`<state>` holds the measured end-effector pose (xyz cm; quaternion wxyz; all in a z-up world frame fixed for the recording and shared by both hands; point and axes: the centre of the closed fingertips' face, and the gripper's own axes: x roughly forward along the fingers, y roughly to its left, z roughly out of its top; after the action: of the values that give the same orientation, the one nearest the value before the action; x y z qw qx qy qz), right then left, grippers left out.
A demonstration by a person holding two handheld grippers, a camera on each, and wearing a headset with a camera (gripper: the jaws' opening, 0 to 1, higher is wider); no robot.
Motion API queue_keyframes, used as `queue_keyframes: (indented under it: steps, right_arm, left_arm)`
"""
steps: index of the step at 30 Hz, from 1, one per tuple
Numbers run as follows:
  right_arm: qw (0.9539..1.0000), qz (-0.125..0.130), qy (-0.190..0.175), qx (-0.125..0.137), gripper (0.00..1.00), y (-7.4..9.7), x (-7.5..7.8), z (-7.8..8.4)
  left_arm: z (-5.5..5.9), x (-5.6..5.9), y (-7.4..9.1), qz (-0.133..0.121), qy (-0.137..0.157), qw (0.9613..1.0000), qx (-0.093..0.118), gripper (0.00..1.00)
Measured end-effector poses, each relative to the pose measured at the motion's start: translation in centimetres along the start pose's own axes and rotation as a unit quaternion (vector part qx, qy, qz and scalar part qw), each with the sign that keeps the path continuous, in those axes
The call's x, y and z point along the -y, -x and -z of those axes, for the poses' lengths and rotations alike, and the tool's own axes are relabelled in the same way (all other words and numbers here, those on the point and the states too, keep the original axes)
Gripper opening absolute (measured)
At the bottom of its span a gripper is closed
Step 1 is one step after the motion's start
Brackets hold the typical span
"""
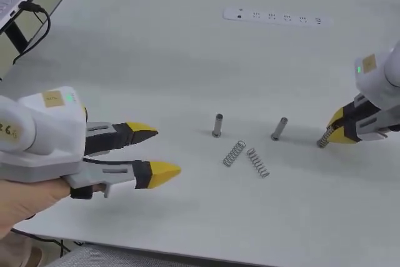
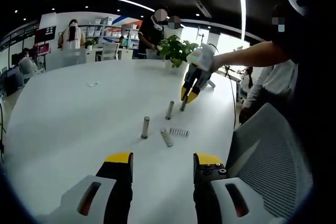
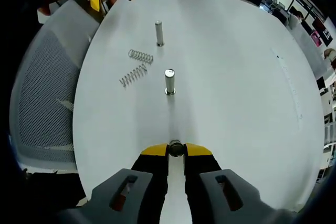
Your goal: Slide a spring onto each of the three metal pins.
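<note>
Right gripper [image 1: 336,131] is pressed together on the third spring [image 1: 324,139], whose coils slant down from its yellow tips to the white surface [image 1: 156,60] at the right of the head view. In the right gripper view a round metal end sits pinched between those tips [image 3: 176,149]. I cannot tell whether that is the head of the third pin inside the coil or just the spring's end. Left gripper [image 1: 156,151] hovers low at the near left with its jaws apart and nothing between them, and the left gripper view [image 2: 164,159] looks along them toward the parts. Between the grippers the left pin [image 1: 217,125] and the right pin [image 1: 279,128] stand upright and bare. Just in front of them the left loose spring [image 1: 234,153] and the right loose spring [image 1: 257,162] lie flat, angled toward each other and close but apart. A power strip [image 1: 272,17] lies well beyond, out of the way. The step in hand looks like the first of three: seating a spring on the pin at the right, with two pins not yet served. If so, the next move calls for settling that coil fully and letting go. Then a thin spring has to be pinched near one end, tipped upright, and its open end lined up squarely over a pin top. A skewed approach would likely catch the coil on the rim or topple the free-standing pin, so the empty gripper may need to steady it.
</note>
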<state>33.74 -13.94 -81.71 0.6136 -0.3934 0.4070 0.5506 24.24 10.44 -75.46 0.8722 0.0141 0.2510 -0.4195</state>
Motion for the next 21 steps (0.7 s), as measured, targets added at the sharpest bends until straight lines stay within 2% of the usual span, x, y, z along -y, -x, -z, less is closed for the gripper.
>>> queue_keyframes:
  steps: [6, 21]
  right_arm:
    - [1.0, 0.002, 0.007, 0.002, 0.09, -0.05, -0.02, 0.12]
    - [0.9999, -0.005, -0.004, 0.011, 0.12, -0.02, -0.28, 0.0]
  left_arm:
    - [0.02, 0.07, -0.02, 0.001, 0.0, 1.0, 0.0, 0.4]
    - [0.34, 0.1, -0.05, 0.002, 0.002, 1.0, -0.001, 0.4]
